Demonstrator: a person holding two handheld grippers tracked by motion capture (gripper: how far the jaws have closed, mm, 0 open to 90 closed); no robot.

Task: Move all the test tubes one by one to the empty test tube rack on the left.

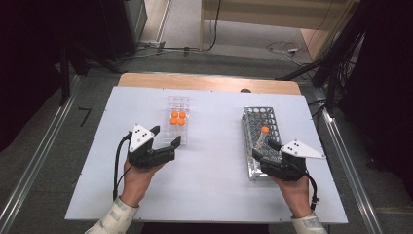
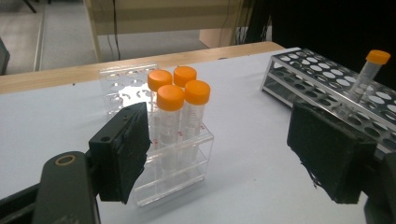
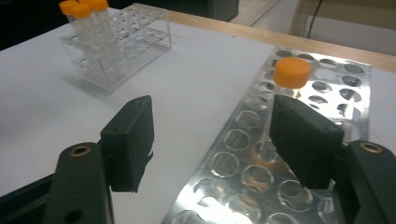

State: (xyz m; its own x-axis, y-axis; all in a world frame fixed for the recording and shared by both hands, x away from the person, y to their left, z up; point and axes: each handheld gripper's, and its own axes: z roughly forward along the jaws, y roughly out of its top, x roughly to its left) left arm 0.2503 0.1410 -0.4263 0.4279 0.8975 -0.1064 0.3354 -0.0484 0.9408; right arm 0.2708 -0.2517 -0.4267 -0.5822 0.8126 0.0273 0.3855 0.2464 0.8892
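A clear plastic rack (image 1: 178,102) holds several orange-capped tubes (image 1: 178,118) in a tight cluster. My left gripper (image 1: 166,135) is just in front of it, open, with nothing between its jaws. In the left gripper view the tubes (image 2: 170,100) stand upright in the clear rack (image 2: 121,84), just beyond the left jaw. To the right lies a metal rack (image 1: 255,117) with one orange-capped tube (image 1: 264,130) leaning in a hole. My right gripper (image 1: 264,149) is open over that rack's near end. In the right gripper view the tube (image 3: 292,72) stands just beyond the right jaw.
The racks sit on a white board (image 1: 214,161) over a wooden table (image 1: 204,82). Bare board lies between the two racks. Most holes of the metal rack (image 3: 327,88) are unfilled. Cables and dark stands surround the table on the floor.
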